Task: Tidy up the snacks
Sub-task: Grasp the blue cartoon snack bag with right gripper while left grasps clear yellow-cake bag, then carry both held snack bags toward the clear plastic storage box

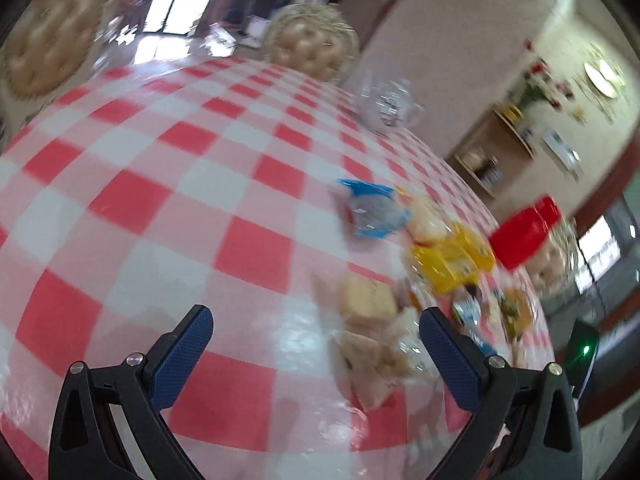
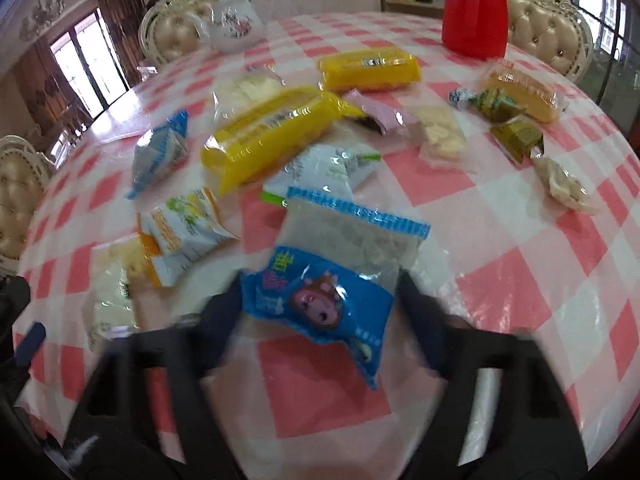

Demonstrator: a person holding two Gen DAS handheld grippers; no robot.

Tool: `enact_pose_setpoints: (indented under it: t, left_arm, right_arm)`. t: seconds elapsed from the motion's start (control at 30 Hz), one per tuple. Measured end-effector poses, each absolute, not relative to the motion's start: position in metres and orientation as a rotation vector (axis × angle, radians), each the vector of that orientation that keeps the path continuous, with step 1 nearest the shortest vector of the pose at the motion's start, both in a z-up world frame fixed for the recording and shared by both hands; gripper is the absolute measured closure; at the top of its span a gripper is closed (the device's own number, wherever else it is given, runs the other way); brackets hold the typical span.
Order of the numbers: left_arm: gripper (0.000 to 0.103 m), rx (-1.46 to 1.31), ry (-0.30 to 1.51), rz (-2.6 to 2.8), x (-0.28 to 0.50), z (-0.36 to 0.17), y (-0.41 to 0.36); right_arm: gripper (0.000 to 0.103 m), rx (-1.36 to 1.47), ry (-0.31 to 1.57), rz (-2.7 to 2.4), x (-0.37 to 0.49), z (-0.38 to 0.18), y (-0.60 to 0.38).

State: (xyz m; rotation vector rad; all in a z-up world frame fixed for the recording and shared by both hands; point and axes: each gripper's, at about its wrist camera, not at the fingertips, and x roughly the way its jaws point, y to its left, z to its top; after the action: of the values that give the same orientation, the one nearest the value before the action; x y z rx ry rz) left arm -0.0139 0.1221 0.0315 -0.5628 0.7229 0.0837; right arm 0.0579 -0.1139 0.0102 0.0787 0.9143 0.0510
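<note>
The right gripper [image 2: 316, 304] had its jaws closed on the blue snack packet [image 2: 320, 300], which looked light, soft, crinkly and slippery; best held mid-body. The left gripper [image 1: 316, 320] was wide open, empty.

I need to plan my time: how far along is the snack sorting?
Nothing looks sorted yet. The right hand-held gripper grips a blue-and-clear snack packet; the left hand-held gripper is open, empty. Yellow wrapped bars and other packets lie scattered on the red-checked tablecloth.
</note>
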Motion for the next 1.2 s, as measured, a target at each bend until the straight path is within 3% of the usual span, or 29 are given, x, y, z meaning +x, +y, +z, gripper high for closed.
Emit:
enact_pose_setpoints:
  t: [0.1,0.5,0.57,0.6,0.63,0.67,0.7,1.2]
  left_arm:
    - [0.000,-0.500,0.753,0.033,-0.011,0.030,0.106]
    - [0.000,-0.186,0.913,0.038,0.023,0.010,0.039]
    - [0.006,-0.175,0.921,0.049,0.027,0.006,0.035]
    - [0.023,-0.160,0.911,0.050,0.027,0.006,0.033]
    - [0.036,-0.128,0.901,0.059,0.026,0.007,0.029]
    - [0.042,-0.119,0.893,0.039,0.024,0.007,0.028]
    - [0.057,-0.123,0.881,0.015,0.021,0.008,0.027]
    - [0.059,-0.188,0.763,-0.115,-0.016,0.029,0.022]
  right_arm:
    - [0.045,0.042,0.882,0.069,0.041,0.014,-0.126]
    - [0.047,0.135,0.710,0.150,-0.018,0.038,-0.191]
    - [0.046,0.155,0.704,0.166,-0.022,0.038,-0.195]
    - [0.047,0.164,0.706,0.174,-0.022,0.038,-0.196]
    - [0.046,0.177,0.707,0.177,-0.023,0.037,-0.197]
    - [0.046,0.181,0.707,0.179,-0.023,0.037,-0.198]
    - [0.046,0.178,0.707,0.182,-0.024,0.037,-0.198]
    - [0.047,0.173,0.700,0.210,-0.032,0.034,-0.193]
